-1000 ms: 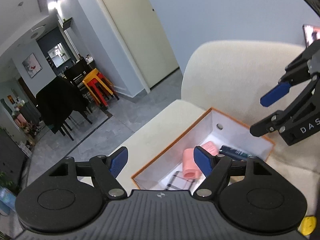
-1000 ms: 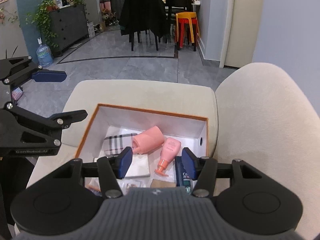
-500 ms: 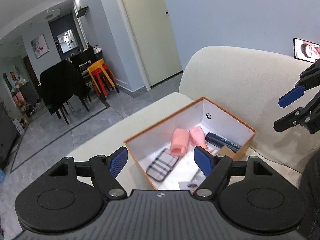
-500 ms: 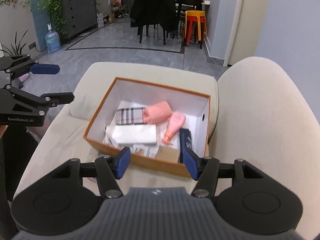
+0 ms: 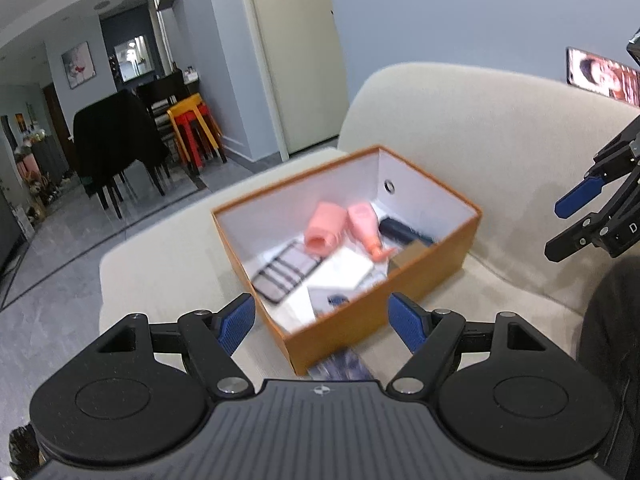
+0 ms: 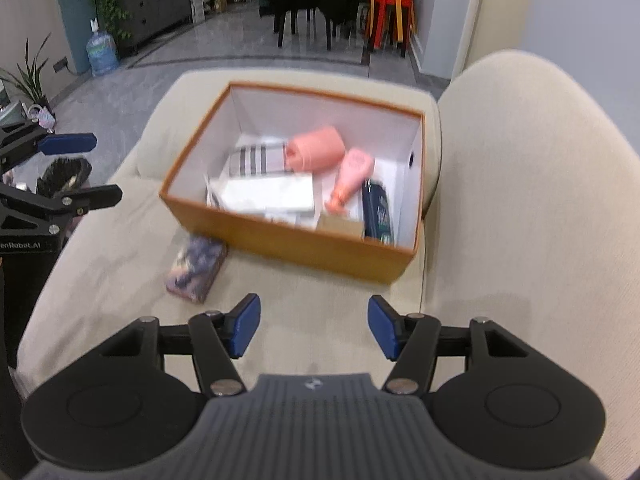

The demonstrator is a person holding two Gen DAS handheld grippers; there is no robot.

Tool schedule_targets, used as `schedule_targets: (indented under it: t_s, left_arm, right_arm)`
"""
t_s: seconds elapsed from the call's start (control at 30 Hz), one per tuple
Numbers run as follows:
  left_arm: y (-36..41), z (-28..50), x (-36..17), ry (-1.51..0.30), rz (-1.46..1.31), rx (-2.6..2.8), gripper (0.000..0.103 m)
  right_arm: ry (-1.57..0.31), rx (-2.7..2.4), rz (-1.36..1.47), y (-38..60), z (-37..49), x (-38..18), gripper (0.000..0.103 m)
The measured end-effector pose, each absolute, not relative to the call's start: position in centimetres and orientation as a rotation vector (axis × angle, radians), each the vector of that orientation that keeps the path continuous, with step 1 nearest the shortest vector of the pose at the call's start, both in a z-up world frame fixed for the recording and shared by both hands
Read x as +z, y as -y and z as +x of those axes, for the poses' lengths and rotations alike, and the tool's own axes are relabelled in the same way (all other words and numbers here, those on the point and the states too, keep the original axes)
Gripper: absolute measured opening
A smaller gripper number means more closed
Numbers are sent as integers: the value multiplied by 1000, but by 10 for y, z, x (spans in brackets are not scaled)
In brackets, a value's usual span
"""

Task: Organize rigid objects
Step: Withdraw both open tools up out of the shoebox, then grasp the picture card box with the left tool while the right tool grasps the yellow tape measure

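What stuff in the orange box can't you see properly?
- Dark blue rectangular packet: label too blurred to read, both views.
- Small brown cardboard carton: right wrist view, orange cardboard box front wall hides its lower part.
- White papers: left wrist view, blurred, partly behind the wall.

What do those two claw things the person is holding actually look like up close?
Both match. The left gripper and the right gripper are matte black plastic with a ribbed grey-black body, two round discs at the sides, silver pivot screws and angular linkage arms. Each finger ends in a flat blue textured pad. White lettering marks the side of each frame; on the left one it reads like "GenRobot.AI". No cables show.
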State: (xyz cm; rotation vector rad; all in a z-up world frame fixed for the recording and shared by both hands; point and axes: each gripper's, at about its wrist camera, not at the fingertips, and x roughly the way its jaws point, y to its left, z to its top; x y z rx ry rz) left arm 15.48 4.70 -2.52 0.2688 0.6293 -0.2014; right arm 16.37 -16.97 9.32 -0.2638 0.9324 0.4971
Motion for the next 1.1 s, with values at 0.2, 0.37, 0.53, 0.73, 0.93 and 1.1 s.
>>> schedule_targets:
  t_s: [0.2,0.37,0.53,0.73,0.93,1.1]
  left_arm:
    - [-52,139,-48,-670,239,-201,89]
    - [-56,126,-66,-708,210,-203,89]
    - [-62,113,-83,-743,157,-206,89]
    - [-68,111,-100,-788,124,-204,89]
    - [-70,116,-107,-801,97,-201,89]
    - [-67,121,-117,-813,84,-203,89]
  right_arm:
    - [-1000,500,-276,175,154,56,60]
    - [-1038,515,-316,174,145,34,62]
    - [-1081,552,-390,164,136,13,68]
    - [-1192,609,-554,143,123,-22,71]
    - [-1307,634,-670,123,115,-58,76]
    - [-1356,617,-707,112,116,-82,76]
